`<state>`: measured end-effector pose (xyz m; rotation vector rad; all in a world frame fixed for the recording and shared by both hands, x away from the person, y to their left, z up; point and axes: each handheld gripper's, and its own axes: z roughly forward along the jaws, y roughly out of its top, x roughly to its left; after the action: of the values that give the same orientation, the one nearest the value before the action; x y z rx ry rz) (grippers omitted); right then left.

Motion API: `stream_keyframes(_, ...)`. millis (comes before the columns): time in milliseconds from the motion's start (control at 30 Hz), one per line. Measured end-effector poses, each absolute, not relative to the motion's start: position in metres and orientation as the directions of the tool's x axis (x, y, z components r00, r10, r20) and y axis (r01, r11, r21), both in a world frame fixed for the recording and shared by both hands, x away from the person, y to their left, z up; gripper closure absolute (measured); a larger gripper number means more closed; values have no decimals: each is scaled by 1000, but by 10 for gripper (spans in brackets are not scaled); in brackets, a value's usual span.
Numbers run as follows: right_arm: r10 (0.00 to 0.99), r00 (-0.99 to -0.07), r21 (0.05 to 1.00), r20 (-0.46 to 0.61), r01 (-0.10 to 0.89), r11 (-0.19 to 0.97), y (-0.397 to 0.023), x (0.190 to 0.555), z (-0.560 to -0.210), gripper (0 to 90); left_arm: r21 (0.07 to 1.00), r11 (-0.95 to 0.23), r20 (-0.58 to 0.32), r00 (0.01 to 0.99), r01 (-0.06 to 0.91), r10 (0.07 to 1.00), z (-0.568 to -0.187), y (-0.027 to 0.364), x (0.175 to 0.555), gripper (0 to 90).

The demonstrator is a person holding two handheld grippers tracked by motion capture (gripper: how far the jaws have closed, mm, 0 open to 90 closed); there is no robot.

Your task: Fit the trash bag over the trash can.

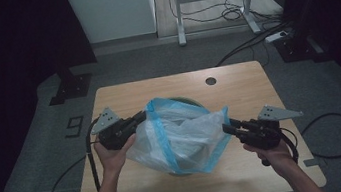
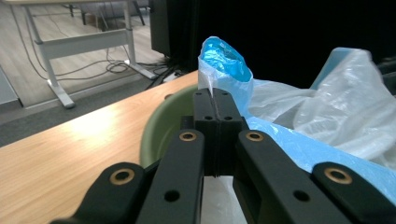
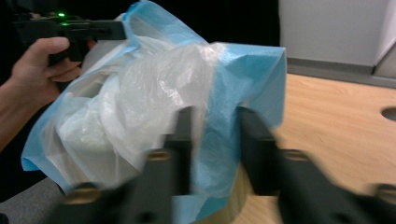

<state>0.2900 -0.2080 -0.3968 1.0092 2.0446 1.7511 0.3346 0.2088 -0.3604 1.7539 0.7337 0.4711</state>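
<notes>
While I hold the translucent white plastic bag with the blue rim band (image 1: 179, 135) stretched between both tools above the round pale-green plastic basin (image 2: 161, 128), I judge the step in hand to be lining that basin: the bag's mouth has to go over its rim. The basin stands near the middle of the light wooden table (image 1: 237, 84), and the bag drapes over and partly hides it.

My left gripper (image 1: 137, 118) has its jaws pressed flat together on the blue band; in the left gripper view the black pads meet with a fold of film rising between them. My right gripper (image 1: 227, 127) sits at the bag's opposite corner. In the right gripper view its jaws are blurred and look set apart with the blue band passing between them, so I cannot tell whether the pads are pinching the film or only bracketing it. From above the corner does look drawn out toward that tool, which suggests some hold.

For the next move I would first make sure the right side is truly gripped. Then I would pull the two hands apart enough to open the mouth wider than the basin and lower both edges down outside the rim. The film is thin and slack, so it could slip out of a loose pinch or fold inward instead of spreading.
</notes>
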Motion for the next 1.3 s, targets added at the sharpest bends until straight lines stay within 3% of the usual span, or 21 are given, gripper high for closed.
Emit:
stream_keyframes(67, 657, -728, 953, 196, 299, 48, -204, 291, -394, 889, 957, -172, -48, 713, 233, 699, -361, 211, 336, 900)
stream_keyframes(233, 711, -696, 960, 100, 255, 114, -197, 300, -389, 892, 966, -123, -62, 665, 228, 744, -364, 221, 342, 900)
stream_keyframes(433, 739, -669, 956, 82, 263, 132, -196, 316, -389, 891, 966, -63, -108, 611, 250, 784, -373, 240, 349, 900)
stream_keyframes(1000, 790, -567, 875, 233, 478, 84, -195, 361, -433, 891, 935, -68, -164, 595, 348, 787, -397, 254, 356, 900)
stream_keyframes(1300, 789, -557, 873, 258, 485, 57, -196, 363, -443, 890, 939, -69, -156, 597, 336, 787, -402, 255, 351, 900)
